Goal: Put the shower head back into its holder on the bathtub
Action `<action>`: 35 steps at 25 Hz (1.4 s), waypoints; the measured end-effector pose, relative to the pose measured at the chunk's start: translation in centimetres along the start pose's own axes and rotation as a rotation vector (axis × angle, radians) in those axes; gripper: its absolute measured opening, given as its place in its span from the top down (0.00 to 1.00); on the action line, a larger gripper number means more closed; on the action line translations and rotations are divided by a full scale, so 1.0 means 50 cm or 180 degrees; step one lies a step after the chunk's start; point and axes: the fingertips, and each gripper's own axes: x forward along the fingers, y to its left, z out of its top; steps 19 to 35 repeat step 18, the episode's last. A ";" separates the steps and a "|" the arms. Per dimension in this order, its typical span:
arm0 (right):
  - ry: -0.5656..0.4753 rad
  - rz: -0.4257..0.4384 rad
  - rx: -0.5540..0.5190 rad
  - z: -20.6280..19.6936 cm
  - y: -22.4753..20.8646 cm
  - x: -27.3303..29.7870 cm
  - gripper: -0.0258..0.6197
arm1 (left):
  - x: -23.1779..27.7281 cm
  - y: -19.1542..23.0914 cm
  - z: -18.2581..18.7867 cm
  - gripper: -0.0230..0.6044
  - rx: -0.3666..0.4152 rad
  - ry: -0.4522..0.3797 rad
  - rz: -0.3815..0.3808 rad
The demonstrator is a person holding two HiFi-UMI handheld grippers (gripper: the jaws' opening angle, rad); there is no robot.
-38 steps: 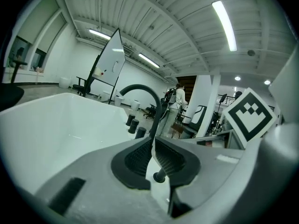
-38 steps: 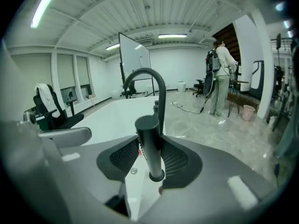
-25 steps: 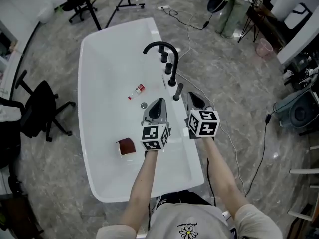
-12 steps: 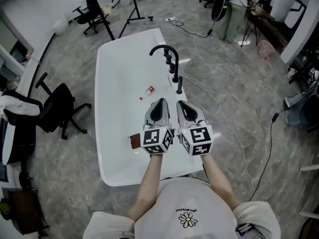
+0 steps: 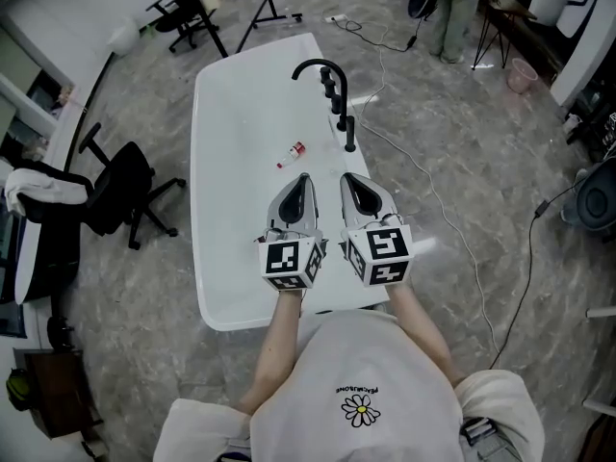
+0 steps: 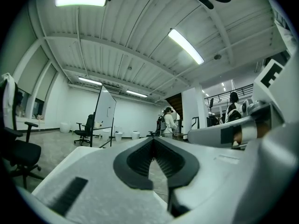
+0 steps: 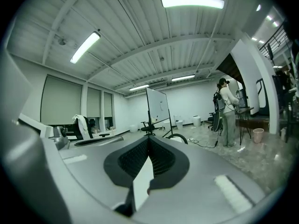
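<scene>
Lifted back from the bathtub (image 5: 217,142), the left hand-held gripper (image 5: 302,181) and right hand-held gripper (image 5: 350,179) are clamped shut, empty.

Bathtub (image 5: 217,162): white, glossy, smooth. Faucet (image 5: 322,70): black, matt finish. Floor (image 5: 462,152): grey marbled stone look, slight sheen. Left gripper (image 6: 153,140) and right gripper (image 7: 148,139): smooth grey plastic shells; jaws lined with matt black ribbed pads.

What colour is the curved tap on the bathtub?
Black. The curved tap shows best in the head view.
</scene>
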 end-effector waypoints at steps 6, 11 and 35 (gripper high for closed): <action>0.0037 0.0043 -0.0004 -0.017 0.005 -0.005 0.95 | -0.014 -0.011 -0.008 0.97 0.0050 0.0034 0.0014; 0.0077 0.0070 -0.0043 -0.036 0.015 -0.007 0.95 | -0.022 -0.006 -0.029 0.97 0.0016 0.0088 0.0041; 0.0069 0.0029 -0.0034 -0.035 0.010 0.003 0.95 | -0.009 0.005 -0.030 0.97 -0.0018 0.0104 0.0026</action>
